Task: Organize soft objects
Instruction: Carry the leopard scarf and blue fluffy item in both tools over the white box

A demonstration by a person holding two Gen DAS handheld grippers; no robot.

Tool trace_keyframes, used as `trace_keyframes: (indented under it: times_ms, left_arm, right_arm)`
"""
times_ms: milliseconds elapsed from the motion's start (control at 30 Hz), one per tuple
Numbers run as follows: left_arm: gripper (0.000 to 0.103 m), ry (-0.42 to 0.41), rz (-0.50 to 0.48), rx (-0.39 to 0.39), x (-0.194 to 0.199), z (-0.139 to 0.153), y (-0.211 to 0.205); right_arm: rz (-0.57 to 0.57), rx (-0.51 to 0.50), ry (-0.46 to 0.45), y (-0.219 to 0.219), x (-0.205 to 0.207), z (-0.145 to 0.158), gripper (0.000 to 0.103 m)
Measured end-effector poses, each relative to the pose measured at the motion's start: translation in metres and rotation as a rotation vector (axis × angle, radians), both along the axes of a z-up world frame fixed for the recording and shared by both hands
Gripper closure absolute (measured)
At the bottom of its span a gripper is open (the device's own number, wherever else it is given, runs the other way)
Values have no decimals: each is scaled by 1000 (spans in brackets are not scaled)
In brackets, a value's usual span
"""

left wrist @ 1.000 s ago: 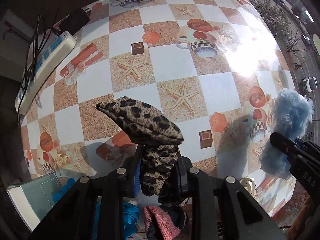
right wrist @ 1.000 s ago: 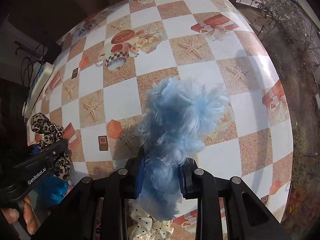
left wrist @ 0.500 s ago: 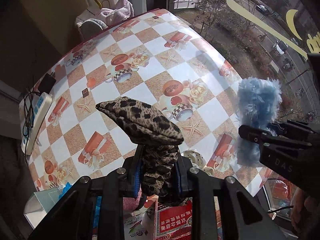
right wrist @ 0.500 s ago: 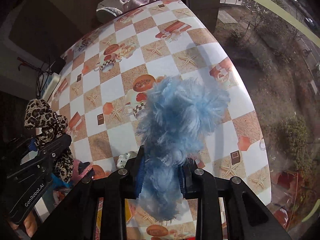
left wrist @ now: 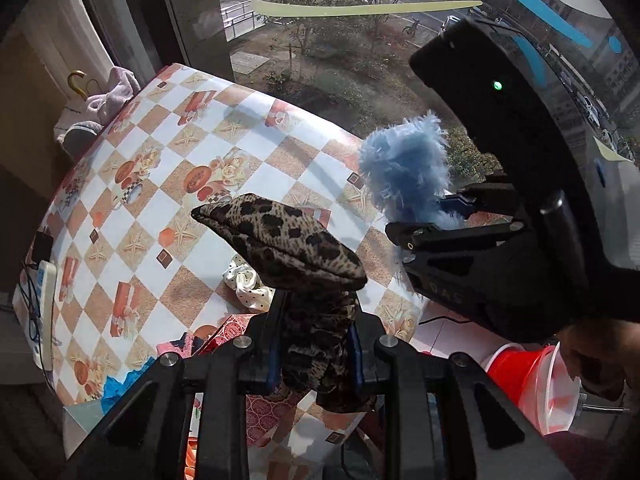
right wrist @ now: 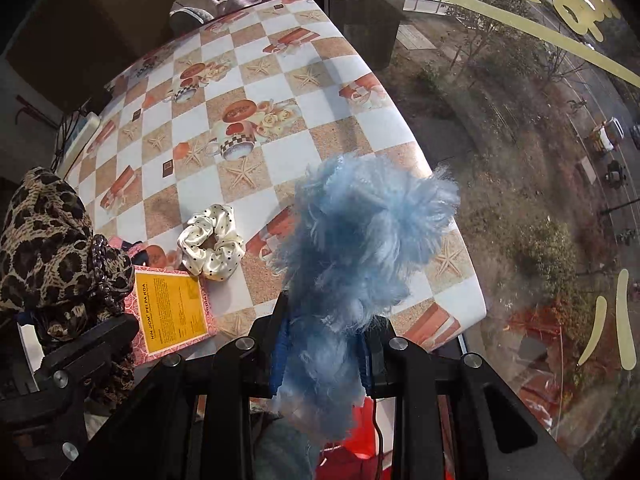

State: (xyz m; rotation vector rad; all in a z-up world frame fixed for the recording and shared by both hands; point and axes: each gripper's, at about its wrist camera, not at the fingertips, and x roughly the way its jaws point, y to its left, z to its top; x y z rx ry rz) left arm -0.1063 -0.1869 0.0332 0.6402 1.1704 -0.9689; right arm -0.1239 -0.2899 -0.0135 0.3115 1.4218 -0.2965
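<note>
One checkered table point(right wrist: 280, 92) beside window point(right wrist: 520, 160); cream scrunchie point(right wrist: 211, 242) on it.

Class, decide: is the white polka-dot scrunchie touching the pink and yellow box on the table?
Touching. In the right wrist view the white polka-dot scrunchie overlaps the upper right corner of the pink and yellow box, with no tablecloth showing between them.

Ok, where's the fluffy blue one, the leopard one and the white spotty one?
fluffy blue scrunchie point(right wrist: 368, 232), right wrist view, its fuzzy top.
leopard scrunchie point(left wrist: 280, 236), left wrist view, its upper fold.
white spotty scrunchie point(right wrist: 212, 244), right wrist view, its satin ring.
</note>
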Motion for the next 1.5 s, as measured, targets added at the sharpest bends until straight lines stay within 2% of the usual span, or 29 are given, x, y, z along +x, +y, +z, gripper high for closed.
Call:
trace_keyframes:
  times_ms: [133,233,433,567,700,867,1233,1500]
  left_arm:
    - [74,7,-80,6,-24,1,17]
    - [74,-18,-110,10,-36,3,38]
    - [74,-45,-52,28,-35,2,90]
    - [74,-65,49,43,-23,1,132]
    - [74,-60,204,59,-3,-4,178]
    - [74,-79,366,92,11,-11,232]
    - [74,-87,670,119,9,-22,326]
    - [74,-65,802,133,-3,-34,365]
  right_arm:
    - [11,11,20,18,-19,-1,73]
    - [42,20,37,38,-29,-3,73]
    - [158,65,70,87,-44,-7,73]
    - [312,115,91,134,-52,-11,73]
    - [465,161,92,181,-54,-10,73]
    - [612,162,78,226,-44,0,73]
    - [810,157,-1,305,7,34,73]
    - [972,141,3,365,20,36,73]
